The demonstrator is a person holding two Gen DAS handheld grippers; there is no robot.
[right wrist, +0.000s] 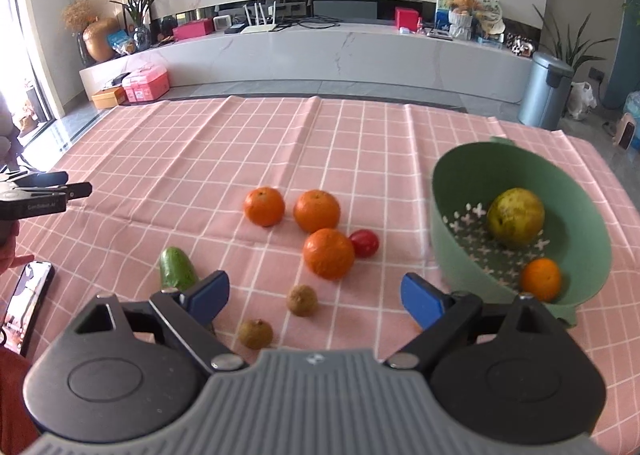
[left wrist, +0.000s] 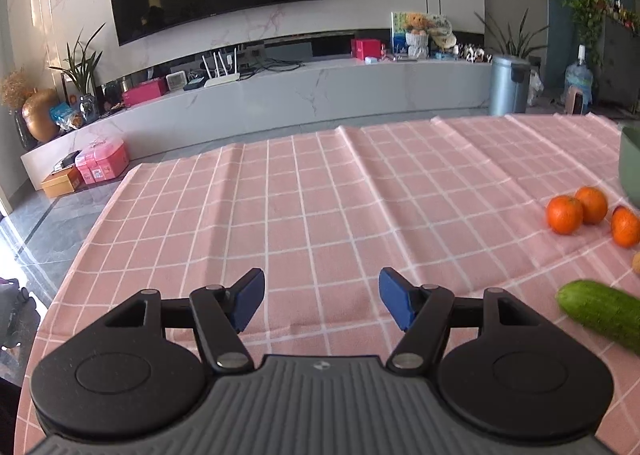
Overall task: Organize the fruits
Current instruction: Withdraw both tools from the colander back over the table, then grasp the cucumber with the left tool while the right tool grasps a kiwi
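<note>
In the right wrist view three oranges (right wrist: 328, 253) lie on the pink checked cloth, with a red fruit (right wrist: 365, 243) beside them. Two small brown fruits (right wrist: 302, 299) and a cucumber (right wrist: 178, 269) lie nearer. A green colander bowl (right wrist: 452, 191) at the right holds a yellow-green fruit (right wrist: 516, 217) and an orange (right wrist: 541, 279). My right gripper (right wrist: 316, 301) is open and empty, above the brown fruits. My left gripper (left wrist: 321, 301) is open and empty over bare cloth; the oranges (left wrist: 565, 214) and cucumber (left wrist: 600, 311) lie to its right.
A phone (right wrist: 28, 305) lies at the table's left edge near a hand. The left gripper (right wrist: 44, 191) shows at the far left of the right wrist view. Beyond the table are a TV bench (right wrist: 304, 51) and a bin (right wrist: 546, 89).
</note>
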